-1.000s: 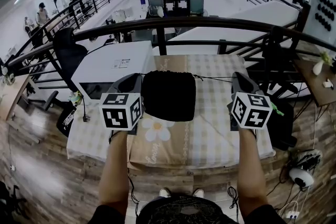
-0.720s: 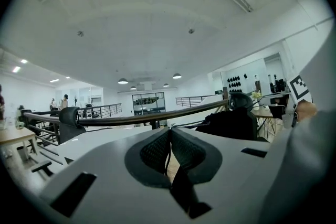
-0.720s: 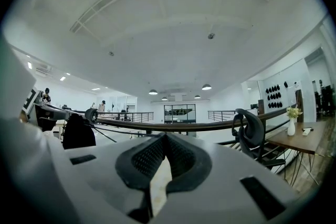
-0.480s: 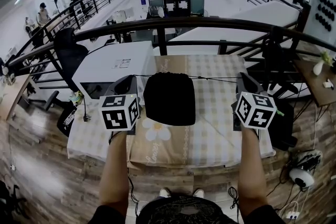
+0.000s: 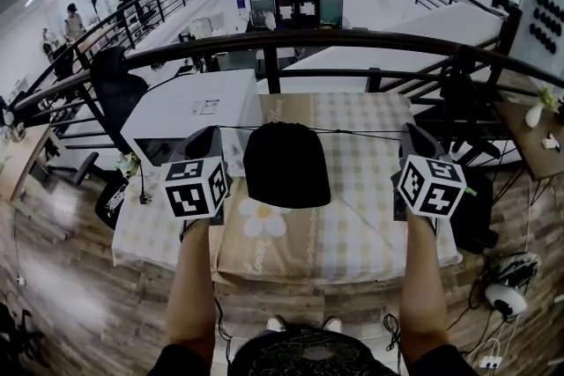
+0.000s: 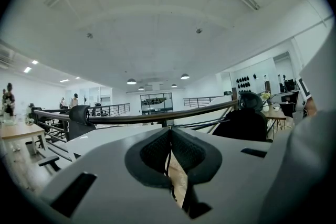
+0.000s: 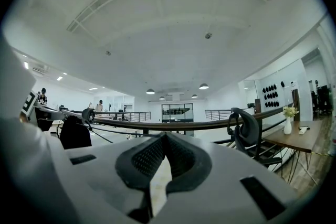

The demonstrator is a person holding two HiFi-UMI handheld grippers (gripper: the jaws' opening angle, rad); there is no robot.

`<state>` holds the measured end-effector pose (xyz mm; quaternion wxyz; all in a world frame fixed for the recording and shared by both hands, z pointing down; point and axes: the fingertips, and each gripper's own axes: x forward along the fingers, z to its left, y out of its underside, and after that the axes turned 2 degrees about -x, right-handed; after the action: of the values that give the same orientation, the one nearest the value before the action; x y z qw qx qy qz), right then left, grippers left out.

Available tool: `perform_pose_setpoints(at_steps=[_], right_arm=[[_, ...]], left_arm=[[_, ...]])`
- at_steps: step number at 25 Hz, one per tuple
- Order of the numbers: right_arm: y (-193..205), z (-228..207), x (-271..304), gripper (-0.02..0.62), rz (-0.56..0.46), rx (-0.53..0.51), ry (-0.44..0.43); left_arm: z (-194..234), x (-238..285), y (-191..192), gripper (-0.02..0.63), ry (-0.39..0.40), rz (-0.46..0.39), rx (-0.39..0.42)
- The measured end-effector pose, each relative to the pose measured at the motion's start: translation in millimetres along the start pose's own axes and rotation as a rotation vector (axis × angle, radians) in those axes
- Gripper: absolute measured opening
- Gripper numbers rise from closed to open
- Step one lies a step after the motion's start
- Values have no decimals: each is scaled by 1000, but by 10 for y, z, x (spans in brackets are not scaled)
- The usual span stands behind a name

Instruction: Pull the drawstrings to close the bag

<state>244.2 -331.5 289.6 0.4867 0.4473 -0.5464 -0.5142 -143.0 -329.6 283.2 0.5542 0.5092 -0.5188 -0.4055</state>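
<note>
A black drawstring bag sits at the middle of the checked tablecloth, its top gathered into a rounded shape. Thin black drawstrings run taut out of its top to both sides. My left gripper is left of the bag, shut on the left cord, which shows as a dark line between the pads. My right gripper is right of the bag, shut where the right cord ends. The bag also shows at the right of the left gripper view and at the left of the right gripper view.
A black railing crosses just beyond the table. Behind it are a white desk and a dark office chair. A side table with a vase stands at the right. Wooden floor surrounds the table, and people are far off at left.
Both grippers have moved apart, left one leftward and right one rightward. The cords have drawn tighter and the bag's top has narrowed and rounded.
</note>
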Motion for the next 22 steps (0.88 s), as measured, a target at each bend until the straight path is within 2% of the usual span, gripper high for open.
perform_pose_setpoints(at_steps=[16,22], right_arm=[[-20,-64,-88,18,-7,-71,98],[-17,-80,-101,18,-13,-138,158]], left_arm=[[83,9,126,31,-47,11,-31],[49,42,144,31,-62,11,6]])
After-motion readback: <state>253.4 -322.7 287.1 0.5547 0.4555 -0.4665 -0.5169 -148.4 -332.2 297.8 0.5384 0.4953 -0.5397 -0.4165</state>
